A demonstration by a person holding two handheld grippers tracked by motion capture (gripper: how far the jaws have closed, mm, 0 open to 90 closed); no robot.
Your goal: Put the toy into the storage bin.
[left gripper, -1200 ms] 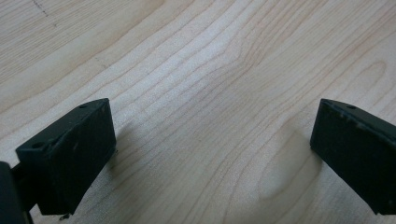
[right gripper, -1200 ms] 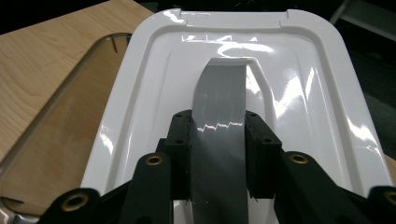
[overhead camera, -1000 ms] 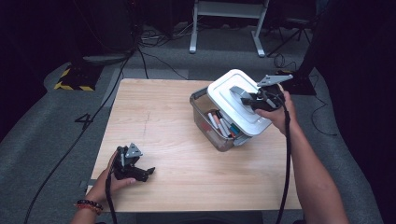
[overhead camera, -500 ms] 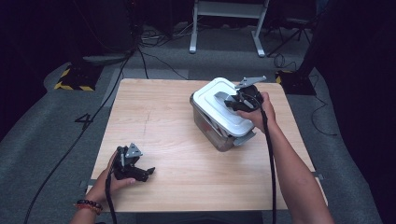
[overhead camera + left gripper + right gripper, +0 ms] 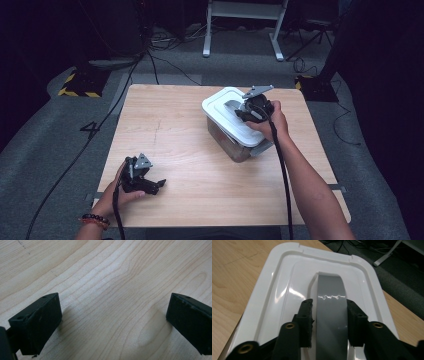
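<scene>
A clear plastic container (image 5: 235, 145) stands at the right of the wooden table (image 5: 170, 125), with a white lid (image 5: 220, 107) lying flat on top of it. In the right gripper view the lid (image 5: 277, 290) carries a grey handle (image 5: 329, 322) down its middle. My right gripper (image 5: 329, 305) straddles that handle; its jaws have just been opening, and a thin gap shows beside the left pad. In the high view the right gripper (image 5: 245, 111) rests on the lid. My left gripper (image 5: 156, 186) lies near the front left edge, jaws wide open over bare wood (image 5: 113, 315).
Several items lie inside the container, too dim to name. Beyond the table's far edge is grey floor with cables, a yellow-and-black striped block (image 5: 77, 85) at back left, metal stand legs (image 5: 240, 25) and a dark box (image 5: 312, 87) at back right.
The lid was held tilted above the container's right side; it moved left and down and now sits flat on the container. The right jaws spread apart. The left gripper stayed still.
</scene>
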